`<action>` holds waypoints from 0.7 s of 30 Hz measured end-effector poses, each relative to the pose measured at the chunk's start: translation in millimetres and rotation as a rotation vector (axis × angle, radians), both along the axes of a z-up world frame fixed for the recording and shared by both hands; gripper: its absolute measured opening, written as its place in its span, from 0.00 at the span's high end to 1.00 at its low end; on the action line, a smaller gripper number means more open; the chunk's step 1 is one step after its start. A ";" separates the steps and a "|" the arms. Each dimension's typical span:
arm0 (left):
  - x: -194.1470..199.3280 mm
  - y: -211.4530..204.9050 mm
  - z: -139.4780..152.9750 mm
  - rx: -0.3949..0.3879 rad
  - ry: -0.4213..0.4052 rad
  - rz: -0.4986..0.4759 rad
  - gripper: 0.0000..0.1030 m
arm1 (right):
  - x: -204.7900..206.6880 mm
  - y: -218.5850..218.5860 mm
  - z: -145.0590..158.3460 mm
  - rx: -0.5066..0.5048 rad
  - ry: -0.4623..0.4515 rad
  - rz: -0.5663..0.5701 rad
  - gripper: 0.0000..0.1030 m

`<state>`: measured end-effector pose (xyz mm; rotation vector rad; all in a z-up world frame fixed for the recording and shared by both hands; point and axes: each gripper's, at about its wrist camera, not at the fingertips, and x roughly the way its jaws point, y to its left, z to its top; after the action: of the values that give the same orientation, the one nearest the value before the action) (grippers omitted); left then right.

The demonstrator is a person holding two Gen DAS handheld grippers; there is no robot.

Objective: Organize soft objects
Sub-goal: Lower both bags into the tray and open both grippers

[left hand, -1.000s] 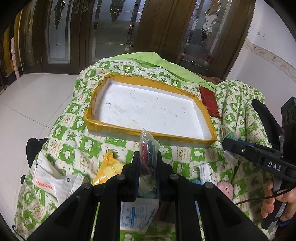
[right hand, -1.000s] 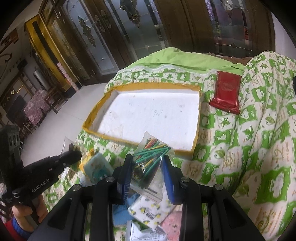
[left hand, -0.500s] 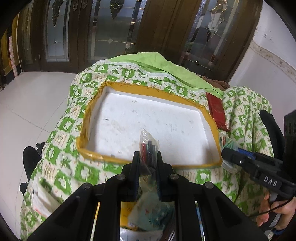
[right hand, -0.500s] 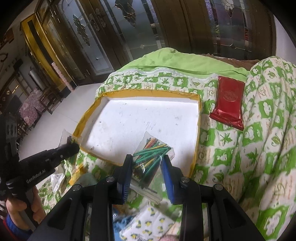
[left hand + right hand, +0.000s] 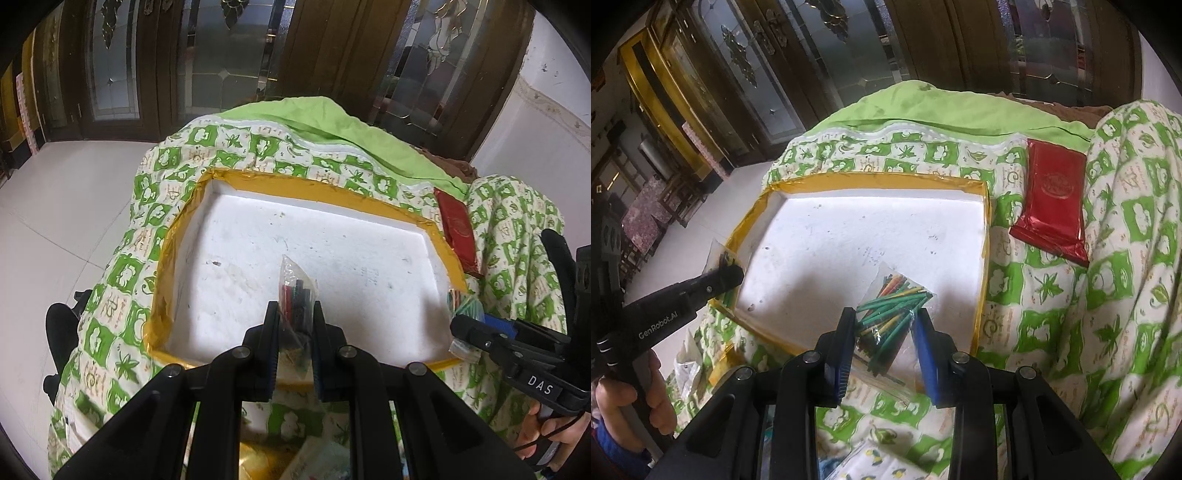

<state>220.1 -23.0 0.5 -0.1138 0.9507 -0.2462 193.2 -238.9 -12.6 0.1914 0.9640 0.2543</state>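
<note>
- Ahead of the left gripper [image 5: 292, 328] lies the white foam tray [image 5: 306, 188] with its yellow taped rim, resting on a green-and-white quilt [image 5: 122, 273]; nothing shows inside the tray, so by my reading no item has been put away yet.
- Left gripper is clamped on a small clear bag of dark and red pieces [image 5: 295, 291], held above the near part of the tray floor; whether it touches the floor I cannot tell.
- Right gripper [image 5: 886, 334] is clamped on a clear bag of green sticks [image 5: 895, 306], likewise over the tray's near edge, to the right of the left gripper [image 5: 729, 275].
- Beyond the tray's right rim, a red packet [image 5: 1052, 206] lies flat on the quilt, untouched.
- Below and behind both grippers, more packets [image 5: 871, 458] lie on the quilt, only partly in view.
- Judgement: the task is at an early stage. Two bags look ready to be let go into the tray; the red packet and the near pile are left.
</note>
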 end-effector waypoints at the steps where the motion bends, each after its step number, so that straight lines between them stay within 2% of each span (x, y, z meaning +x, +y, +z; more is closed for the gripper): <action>1: 2.5 0.0 -1.9 0.004 0.003 0.002 0.86 | 2.4 0.3 -0.7 -0.008 0.000 0.002 0.67; 10: 20.3 5.1 -18.9 0.027 0.038 0.020 0.86 | 23.8 7.9 -13.6 -0.052 0.029 0.025 0.67; 21: 32.5 12.6 -42.0 0.066 0.086 0.045 0.86 | 30.8 18.0 -35.5 -0.097 0.085 0.058 0.67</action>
<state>252.6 -10.3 -41.5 -0.0859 1.0396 -0.1694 224.0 -220.9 -48.1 0.0861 1.0649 0.2537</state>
